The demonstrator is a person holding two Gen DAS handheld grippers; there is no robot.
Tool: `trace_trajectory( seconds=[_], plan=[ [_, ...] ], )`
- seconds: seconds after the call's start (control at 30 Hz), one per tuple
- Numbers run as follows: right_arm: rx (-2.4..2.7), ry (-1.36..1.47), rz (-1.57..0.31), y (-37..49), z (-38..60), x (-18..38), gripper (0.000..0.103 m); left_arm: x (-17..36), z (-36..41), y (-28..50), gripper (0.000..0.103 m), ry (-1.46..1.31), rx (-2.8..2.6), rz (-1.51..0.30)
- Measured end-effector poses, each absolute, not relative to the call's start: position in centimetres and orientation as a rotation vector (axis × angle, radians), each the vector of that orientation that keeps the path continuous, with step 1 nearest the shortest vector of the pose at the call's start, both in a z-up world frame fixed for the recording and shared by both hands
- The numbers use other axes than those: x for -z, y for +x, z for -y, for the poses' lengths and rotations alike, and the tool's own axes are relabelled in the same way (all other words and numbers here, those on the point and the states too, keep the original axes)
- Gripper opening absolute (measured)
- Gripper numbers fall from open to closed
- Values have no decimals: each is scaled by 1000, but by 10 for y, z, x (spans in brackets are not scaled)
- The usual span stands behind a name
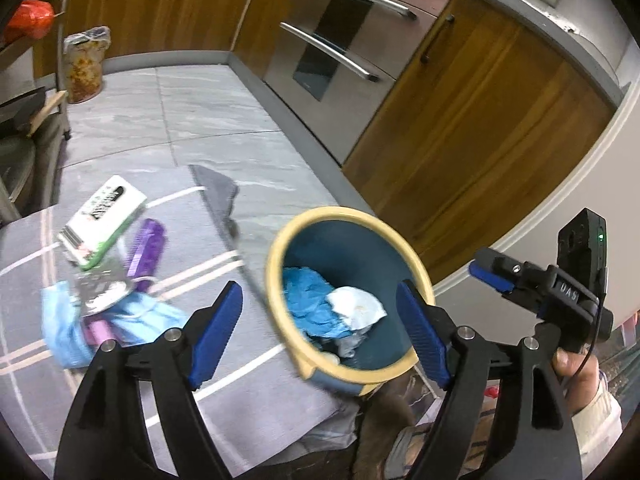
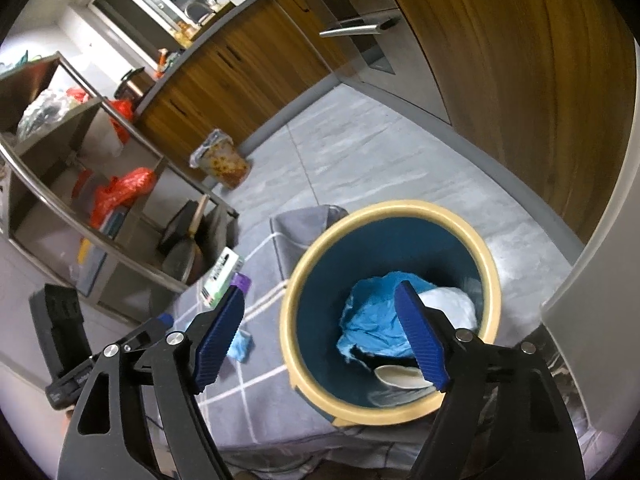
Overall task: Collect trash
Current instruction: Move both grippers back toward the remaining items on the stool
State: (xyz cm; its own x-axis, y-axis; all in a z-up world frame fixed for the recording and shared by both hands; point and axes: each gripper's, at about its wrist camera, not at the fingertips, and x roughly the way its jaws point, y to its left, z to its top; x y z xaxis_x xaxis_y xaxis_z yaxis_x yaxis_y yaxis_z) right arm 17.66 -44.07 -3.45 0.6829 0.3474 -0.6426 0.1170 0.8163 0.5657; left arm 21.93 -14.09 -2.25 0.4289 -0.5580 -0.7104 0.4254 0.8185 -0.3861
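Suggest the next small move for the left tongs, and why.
Probably swing the left tongs left toward the crumpled light-blue wrapper on the grey striped cloth. Both tongs look open and empty, the blue bin with the cream rim already holds blue and white scraps, and that pile is the nearest loose trash.

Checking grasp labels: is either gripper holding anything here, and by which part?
Nothing held. Left gripper and right gripper are both open, empty, above the bin.
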Motion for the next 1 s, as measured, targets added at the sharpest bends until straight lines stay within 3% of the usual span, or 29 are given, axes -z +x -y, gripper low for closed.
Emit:
trace_trajectory(
  seconds=[0.37,1.0],
  plan=[
    [-176,595,-826,182,420,31,79,11,54,224,83,-81,484,-925],
    [-313,436,-933,204,325,41,79,72,-28,245,83,-226,299,-1078]
  ],
)
